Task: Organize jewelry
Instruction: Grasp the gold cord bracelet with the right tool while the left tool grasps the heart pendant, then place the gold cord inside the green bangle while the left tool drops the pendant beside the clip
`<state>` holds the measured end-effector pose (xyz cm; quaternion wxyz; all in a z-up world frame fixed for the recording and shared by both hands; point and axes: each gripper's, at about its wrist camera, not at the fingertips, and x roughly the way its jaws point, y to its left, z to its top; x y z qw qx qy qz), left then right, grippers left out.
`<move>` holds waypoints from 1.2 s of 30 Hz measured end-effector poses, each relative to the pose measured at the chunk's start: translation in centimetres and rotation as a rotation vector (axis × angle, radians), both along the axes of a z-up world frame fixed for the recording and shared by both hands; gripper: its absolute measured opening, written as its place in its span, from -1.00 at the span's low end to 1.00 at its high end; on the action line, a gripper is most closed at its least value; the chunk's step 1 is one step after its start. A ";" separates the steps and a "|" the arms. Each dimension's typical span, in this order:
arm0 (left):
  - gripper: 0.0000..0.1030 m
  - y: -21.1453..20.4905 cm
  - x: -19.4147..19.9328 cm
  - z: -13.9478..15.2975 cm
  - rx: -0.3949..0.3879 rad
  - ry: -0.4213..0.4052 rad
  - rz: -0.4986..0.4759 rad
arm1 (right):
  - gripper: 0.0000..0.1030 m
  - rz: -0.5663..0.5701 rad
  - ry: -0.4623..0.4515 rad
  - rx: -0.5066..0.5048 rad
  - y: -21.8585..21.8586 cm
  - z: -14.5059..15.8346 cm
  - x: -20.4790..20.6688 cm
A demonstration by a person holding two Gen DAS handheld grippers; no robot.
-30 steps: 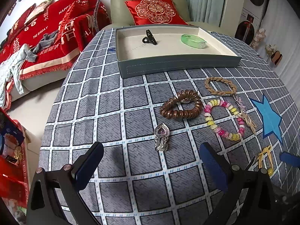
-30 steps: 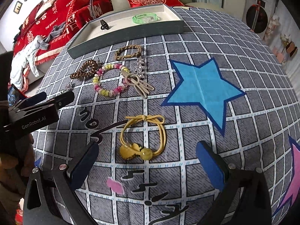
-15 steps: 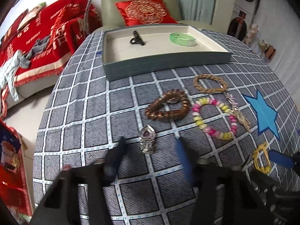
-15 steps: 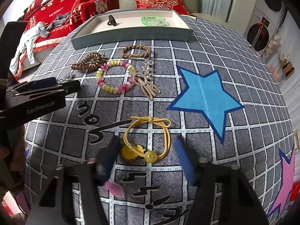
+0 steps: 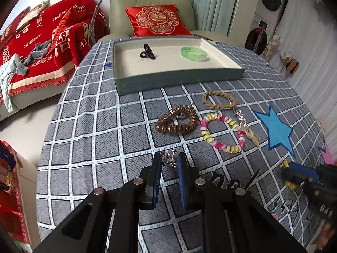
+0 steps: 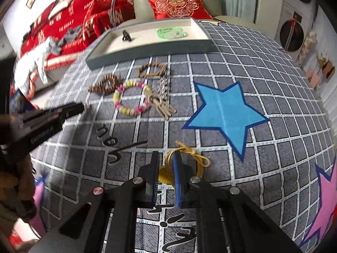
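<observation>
Here the left gripper (image 5: 170, 159) has its jaws pinched on a silver brooch (image 5: 168, 158) that lies on the checked cloth (image 5: 94, 126), nearer than the other pieces. The right gripper (image 6: 166, 164) is likewise clamped on a yellow hair tie (image 6: 197, 160), its loop and bow sticking out to the right of the jaws, just below the blue star (image 6: 225, 109). Further out on the cloth lie a brown bracelet (image 5: 177, 123), a pink-and-yellow bead bracelet (image 5: 221, 132) just right of it, a braided tan bracelet (image 5: 219, 99) beyond that, and a sparkly pin (image 5: 241, 116) with a wooden charm (image 5: 251, 135) at the bead bracelet's right edge. The tray (image 5: 179, 80) at the far side holds a black clip (image 5: 147, 51) on the left and a green bangle (image 5: 193, 53) on the right
</observation>
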<state>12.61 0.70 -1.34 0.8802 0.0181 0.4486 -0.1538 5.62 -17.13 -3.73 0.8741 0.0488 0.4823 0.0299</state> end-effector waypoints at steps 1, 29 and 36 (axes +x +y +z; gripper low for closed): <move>-0.40 0.1 0.0 0.2 -0.005 -0.002 0.001 | -0.73 -0.006 -0.007 0.021 -0.4 0.3 0.0; -0.41 0.6 2.4 6.7 -0.101 -0.083 0.000 | -0.73 -0.004 -0.108 0.232 -4.4 6.4 5.1; -0.41 0.3 5.2 7.9 -0.100 -0.103 0.012 | -0.73 0.022 -0.115 0.251 -4.8 8.1 8.8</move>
